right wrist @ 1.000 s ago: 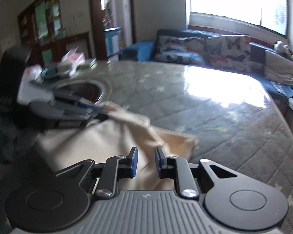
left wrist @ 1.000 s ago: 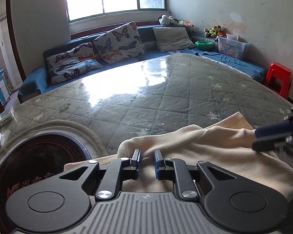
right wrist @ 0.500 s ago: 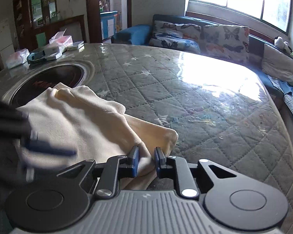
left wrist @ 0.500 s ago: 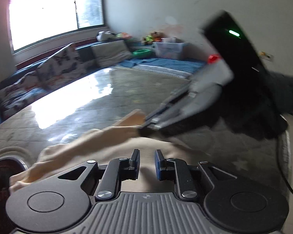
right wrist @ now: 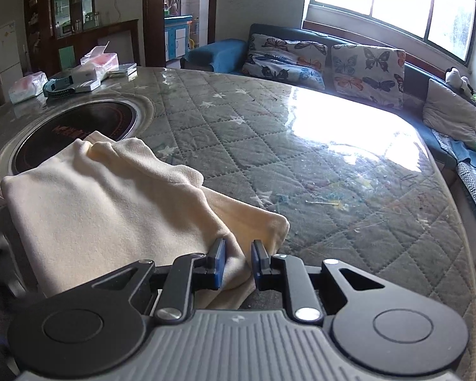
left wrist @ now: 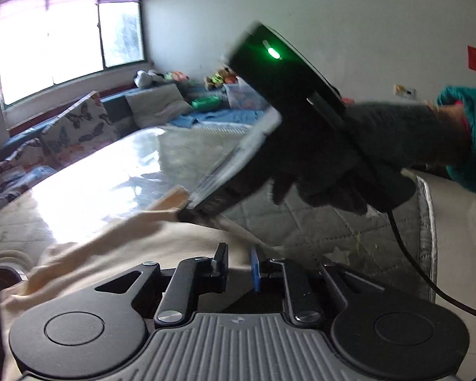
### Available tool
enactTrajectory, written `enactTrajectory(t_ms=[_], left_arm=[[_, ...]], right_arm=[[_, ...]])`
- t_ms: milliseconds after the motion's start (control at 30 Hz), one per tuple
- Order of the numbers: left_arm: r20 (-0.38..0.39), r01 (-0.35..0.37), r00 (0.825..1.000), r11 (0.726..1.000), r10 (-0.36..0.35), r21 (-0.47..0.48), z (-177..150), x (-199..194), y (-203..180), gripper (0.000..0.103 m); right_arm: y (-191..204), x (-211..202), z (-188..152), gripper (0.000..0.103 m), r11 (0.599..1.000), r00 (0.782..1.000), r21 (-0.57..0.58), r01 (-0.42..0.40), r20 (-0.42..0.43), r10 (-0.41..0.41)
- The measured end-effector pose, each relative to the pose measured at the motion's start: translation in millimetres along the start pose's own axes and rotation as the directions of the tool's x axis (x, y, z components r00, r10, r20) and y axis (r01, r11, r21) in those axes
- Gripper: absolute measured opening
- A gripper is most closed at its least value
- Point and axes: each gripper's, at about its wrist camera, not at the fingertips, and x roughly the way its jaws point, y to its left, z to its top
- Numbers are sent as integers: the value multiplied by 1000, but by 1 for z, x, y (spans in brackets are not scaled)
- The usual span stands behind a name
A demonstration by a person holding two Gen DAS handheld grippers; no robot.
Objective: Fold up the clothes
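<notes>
Quilted table (right wrist: 317, 165), cream garment (right wrist: 111, 203) folded atop.

The folded garment (right wrist: 111, 203) lies on the surface (right wrist: 333, 190), overlapping the round cooktop (right wrist: 79, 127) at left; boxes (right wrist: 92, 70) behind it, sofa (right wrist: 317, 60) beyond.

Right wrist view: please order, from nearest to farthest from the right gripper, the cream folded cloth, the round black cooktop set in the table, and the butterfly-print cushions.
1. Cream folded cloth: between the right gripper pads, spreading left.
2. Round black cooktop: set in the table, beyond the cloth, on the left.
3. Butterfly-print cushions: on the blue sofa under the window, far right.
</notes>
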Motion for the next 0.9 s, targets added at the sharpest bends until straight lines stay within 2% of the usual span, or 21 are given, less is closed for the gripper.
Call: enactTrajectory(t_ms=[167,300,433,500,600,767,900], left_arm=[[-5,-150,989,984,151,-99,-7,-27,33,19],[-65,-274,962,941,267,-199,-22,-38,66,20],[-141,-349,936,898,321,-270,-39,-45,91,20],[-161,-364,930,886,330,-287,-50,-51,98,20],[-154,-359,933,881,326,-309,-57,-58,104,20],[-148,-353,935,879,322,-320,-59,-58,102,20],[-143,-343,939,878,313,-334,-59,-60,104,20]], right_arm=[[8,-25,5,16,1000,997,21,0,78,-2],[33,-39,2,17,999,992,-25,-48,115,51],[52,-35,-5,19,994,990,-59,-88,104,94],[57,-27,-9,19,993,992,-63,-100,75,105],[62,-20,-10,19,992,995,-87,-89,39,93],[67,-14,16,19,990,991,-81,-118,58,122],[84,9,44,19,981,985,-104,-161,50,167]])
